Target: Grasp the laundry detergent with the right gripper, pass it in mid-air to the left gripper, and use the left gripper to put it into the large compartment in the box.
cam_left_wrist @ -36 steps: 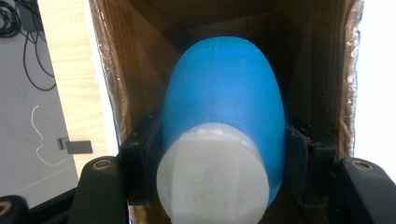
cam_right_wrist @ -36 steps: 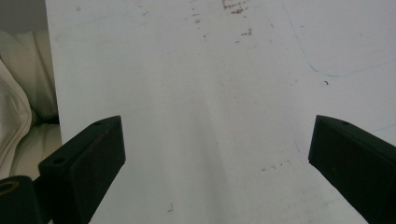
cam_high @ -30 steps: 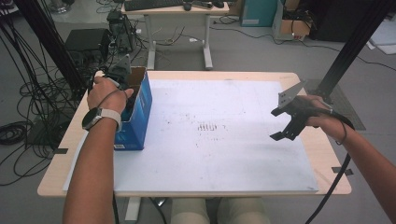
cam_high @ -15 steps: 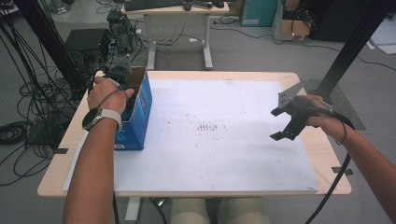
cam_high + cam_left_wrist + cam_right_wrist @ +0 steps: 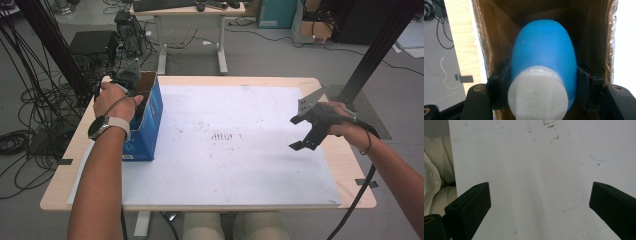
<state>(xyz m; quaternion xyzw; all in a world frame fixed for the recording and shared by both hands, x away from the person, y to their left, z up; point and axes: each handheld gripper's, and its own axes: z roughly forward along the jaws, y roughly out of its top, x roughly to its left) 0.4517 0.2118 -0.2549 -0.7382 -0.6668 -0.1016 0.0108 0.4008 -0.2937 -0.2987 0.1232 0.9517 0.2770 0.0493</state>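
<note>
My left tongs [image 5: 541,100] clamp the blue bottle [image 5: 544,60] mid-frame inside the box [image 5: 150,117], positioned for lifting out; right tongs [image 5: 540,205] idle, open, over the white board [image 5: 536,157].

White board [image 5: 260,165] on wooden table [image 5: 57,192], second desk [image 5: 187,10] behind, floor cables [image 5: 20,140]

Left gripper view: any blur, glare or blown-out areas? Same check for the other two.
Left gripper view: the white cap close to the lens is soft and nearly blown out, the blue bottle smooth but legible, the box interior dim, and the right edge clips to white. Right gripper view: the white board is evenly lit, the tongs dark. High view: even light, slightly soft.
</note>
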